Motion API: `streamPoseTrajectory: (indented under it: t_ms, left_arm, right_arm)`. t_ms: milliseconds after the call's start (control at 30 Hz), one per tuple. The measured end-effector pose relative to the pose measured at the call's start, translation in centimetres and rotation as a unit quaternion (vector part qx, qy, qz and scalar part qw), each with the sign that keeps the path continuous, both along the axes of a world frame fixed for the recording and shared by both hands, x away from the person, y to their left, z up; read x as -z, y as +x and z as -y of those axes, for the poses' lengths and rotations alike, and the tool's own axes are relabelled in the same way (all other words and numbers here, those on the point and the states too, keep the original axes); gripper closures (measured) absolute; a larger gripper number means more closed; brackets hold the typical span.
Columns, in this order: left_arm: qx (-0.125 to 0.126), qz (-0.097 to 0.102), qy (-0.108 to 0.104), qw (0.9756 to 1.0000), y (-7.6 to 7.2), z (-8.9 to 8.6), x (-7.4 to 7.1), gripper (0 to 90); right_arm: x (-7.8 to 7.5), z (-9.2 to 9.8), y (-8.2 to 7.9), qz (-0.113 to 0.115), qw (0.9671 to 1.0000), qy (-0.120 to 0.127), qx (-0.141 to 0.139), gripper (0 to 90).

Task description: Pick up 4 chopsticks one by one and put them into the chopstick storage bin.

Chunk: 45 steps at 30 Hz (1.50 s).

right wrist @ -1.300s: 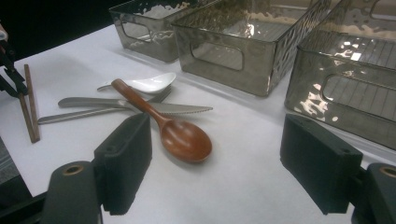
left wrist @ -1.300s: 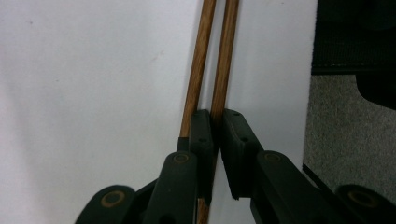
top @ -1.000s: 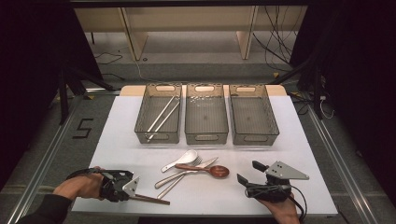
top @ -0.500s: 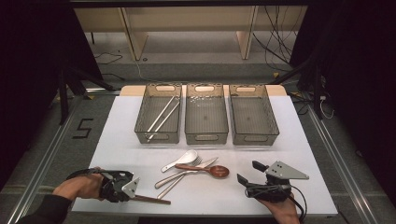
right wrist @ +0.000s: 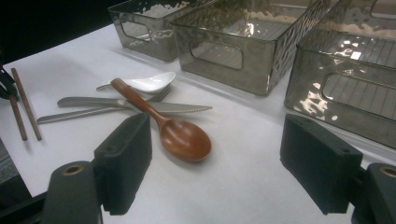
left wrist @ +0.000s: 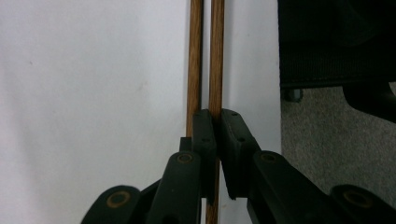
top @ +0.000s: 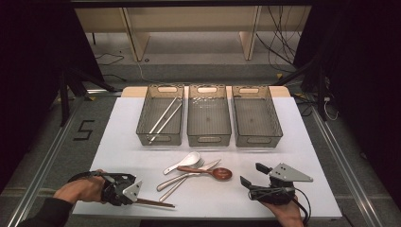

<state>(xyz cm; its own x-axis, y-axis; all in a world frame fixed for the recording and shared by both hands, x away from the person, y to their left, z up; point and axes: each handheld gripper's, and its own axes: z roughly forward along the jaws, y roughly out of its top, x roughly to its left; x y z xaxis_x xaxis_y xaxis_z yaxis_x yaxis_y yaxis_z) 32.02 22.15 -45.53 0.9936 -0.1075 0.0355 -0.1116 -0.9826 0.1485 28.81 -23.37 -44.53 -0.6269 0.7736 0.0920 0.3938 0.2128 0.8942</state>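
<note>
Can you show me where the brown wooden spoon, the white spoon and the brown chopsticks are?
wooden spoon (right wrist: 184,137): right gripper view, on its bowl.
white spoon (right wrist: 147,82): right gripper view, on its bowl.
chopsticks (left wrist: 216,56): left gripper view, on the right stick's shaft, above the jaws.

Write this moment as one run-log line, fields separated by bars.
left gripper: shut on wooden chopsticks | right gripper: open, empty, by wooden spoon | left bin: metal chopsticks
</note>
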Motion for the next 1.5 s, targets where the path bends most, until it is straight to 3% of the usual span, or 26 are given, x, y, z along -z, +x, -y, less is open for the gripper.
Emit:
streamPoseTrajectory:
  t_ms: [100,200,300,367,500,667,733,800,867,900,1000,1067,1133,1200,1433,1500]
  left_arm:
    - [-0.002,0.008,-0.014,0.9999,0.0,0.3,-0.5,84.3]
    - [-0.023,0.011,-0.035,0.9991,0.3,0.5,-1.1,84.3]
    - [-0.052,0.005,-0.064,0.9965,0.8,0.7,-1.6,84.3]
    - [-0.069,0.010,-0.072,0.9950,1.3,0.8,-2.0,84.3]
    - [-0.114,0.023,-0.087,0.9894,2.2,1.2,-2.8,84.3]
    - [-0.184,0.042,-0.129,0.9735,3.4,1.7,-3.9,84.3]
    - [-0.217,0.051,-0.148,0.9636,4.0,2.0,-4.6,84.2]
    - [-0.254,0.054,-0.171,0.9504,4.8,2.1,-5.2,84.3]
    - [-0.276,0.055,-0.185,0.9416,5.6,2.1,-5.8,84.2]
    - [-0.291,0.058,-0.191,0.9357,5.9,2.2,-6.0,84.3]
    - [-0.317,0.067,-0.196,0.9254,7.1,2.4,-6.6,84.3]
    - [-0.335,0.066,-0.207,0.9168,7.9,2.4,-7.0,84.3]
    - [-0.347,0.068,-0.212,0.9112,8.5,2.5,-7.3,84.3]
    - [-0.360,0.068,-0.221,0.9039,9.0,2.4,-7.7,84.2]
    - [-0.388,0.074,-0.237,0.8877,10.7,2.4,-9.0,84.3]
    - [-0.391,0.075,-0.241,0.8851,11.1,2.4,-9.4,84.2]
  right_arm:
    - [0.0,0.0,0.0,0.000,1.0000,0.000,0.000,25.9]
    - [0.0,0.0,0.0,0.001,1.0000,0.000,0.000,25.9]
    - [0.0,0.0,0.0,0.002,1.0000,0.000,0.000,25.9]
    - [0.0,0.0,0.0,0.002,1.0000,0.000,0.000,25.9]
    - [0.0,0.0,0.0,0.001,1.0000,0.001,0.000,25.9]
    - [0.0,0.0,0.0,0.002,1.0000,0.000,0.000,25.9]
    - [0.0,0.0,0.0,0.001,1.0000,0.000,0.000,25.9]
    - [0.0,0.0,0.0,0.001,1.0000,0.000,0.000,25.9]
    - [0.0,0.0,0.0,0.001,1.0000,0.001,0.000,25.9]
    - [0.0,0.0,-0.1,0.001,1.0000,0.000,0.000,25.9]
    - [0.0,0.0,-0.1,0.002,1.0000,0.001,0.000,25.9]
    - [0.0,0.0,0.0,0.002,1.0000,0.001,-0.001,25.9]
    - [0.0,0.0,0.0,0.002,1.0000,0.001,-0.001,25.9]
    - [0.0,0.0,0.0,0.001,1.0000,0.001,-0.001,25.9]
    - [0.0,0.0,0.0,0.001,1.0000,0.000,-0.001,25.9]
    - [0.0,0.0,0.0,0.000,1.0000,0.001,-0.001,25.9]
